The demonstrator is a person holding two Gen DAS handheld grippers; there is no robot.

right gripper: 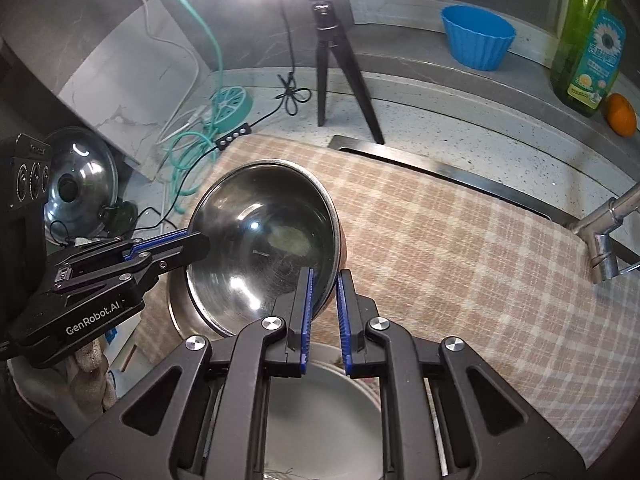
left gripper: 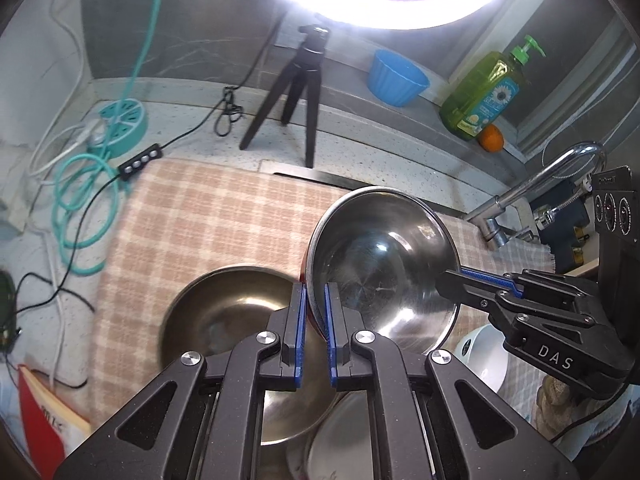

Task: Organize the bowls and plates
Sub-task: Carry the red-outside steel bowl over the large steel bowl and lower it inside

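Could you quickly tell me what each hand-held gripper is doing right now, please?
Left hand-held gripper: closed on the rim of the tilted round stainless-steel bowl.
Right hand-held gripper: closed on the same bowl's opposite rim.

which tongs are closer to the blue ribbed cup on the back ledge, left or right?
Roughly even, can't call it. Both the left tongs and right tongs clamp opposite rims of the raised steel bowl, well short of the blue cup on the ledge.
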